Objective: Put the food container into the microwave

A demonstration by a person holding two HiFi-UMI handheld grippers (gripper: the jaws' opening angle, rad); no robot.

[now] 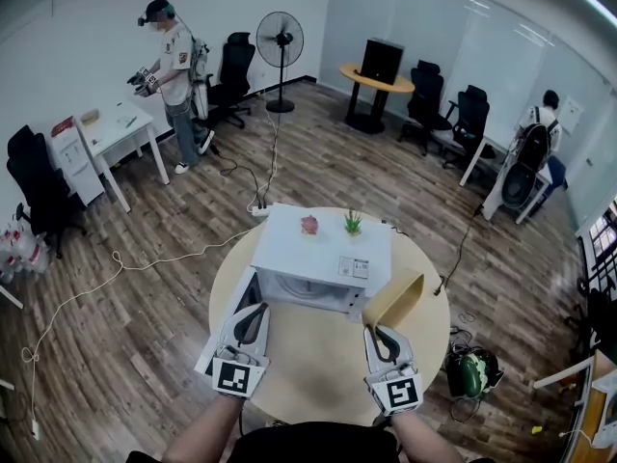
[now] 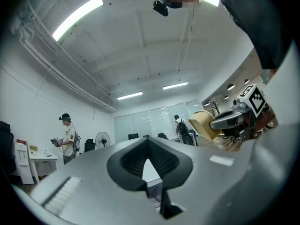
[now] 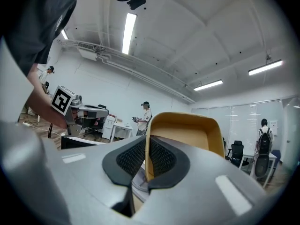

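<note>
Right gripper (image 1: 374, 332) fingers pinch the rim of the empty container (image 1: 396, 299) before the open microwave (image 1: 318, 249) on the bench (image 1: 318, 374); left gripper (image 1: 256, 313) fingers together, empty.

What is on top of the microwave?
On the microwave stand a pink object and a green plant; a label lies near its front edge. Nothing covers the top; the pink object is too small to identify.

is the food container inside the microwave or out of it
Out. The right gripper is shut on the rim of the food container, which is tilted in the air at the microwave's front right corner.
</note>
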